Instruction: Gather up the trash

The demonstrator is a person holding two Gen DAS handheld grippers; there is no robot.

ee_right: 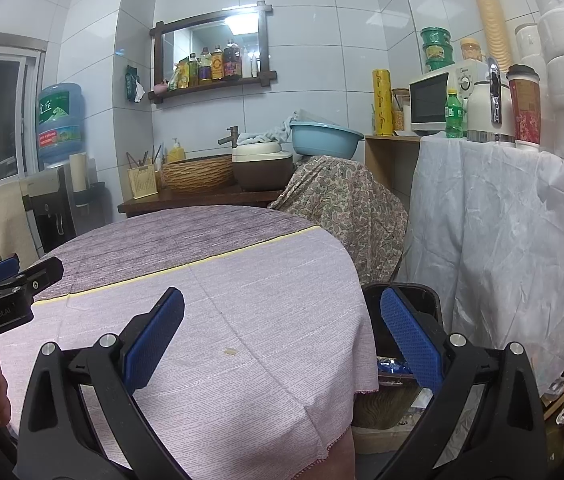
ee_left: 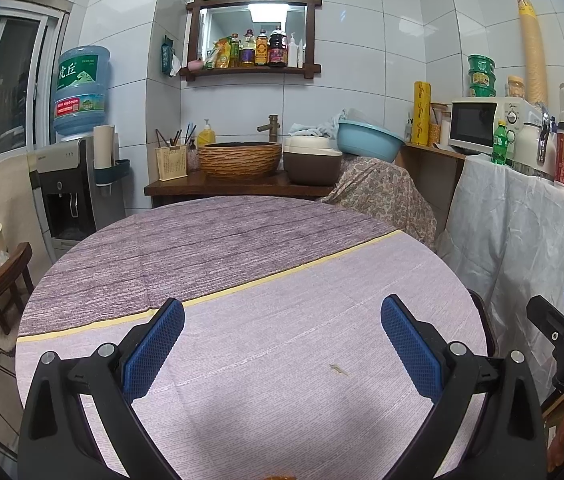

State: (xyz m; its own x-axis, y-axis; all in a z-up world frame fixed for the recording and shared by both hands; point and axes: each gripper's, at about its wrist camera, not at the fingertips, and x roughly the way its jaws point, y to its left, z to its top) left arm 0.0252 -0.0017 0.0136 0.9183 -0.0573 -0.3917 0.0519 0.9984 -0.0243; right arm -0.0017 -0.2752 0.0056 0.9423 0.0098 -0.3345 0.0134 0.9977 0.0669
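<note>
My left gripper (ee_left: pixel 282 332) is open and empty over the round table (ee_left: pixel 242 240) with its purple cloth. A small brownish scrap (ee_left: pixel 337 369) lies on the cloth just ahead of the right finger. My right gripper (ee_right: pixel 282 332) is open and empty at the table's right edge. A small pale crumb (ee_right: pixel 230 351) lies on the cloth between its fingers. A dark trash bin (ee_right: pixel 401 360) with wrappers inside stands on the floor below the table's edge, behind the right finger. An orange bit (ee_left: pixel 280 476) shows at the bottom edge of the left wrist view.
A wooden counter (ee_left: pixel 242 188) with a basin, a rice cooker and a blue bowl stands behind the table. A white-draped shelf (ee_right: pixel 501 220) holds a microwave, a bottle and cups at right. A water dispenser (ee_left: pixel 70 184) and a wooden stool (ee_left: pixel 6 276) are at left.
</note>
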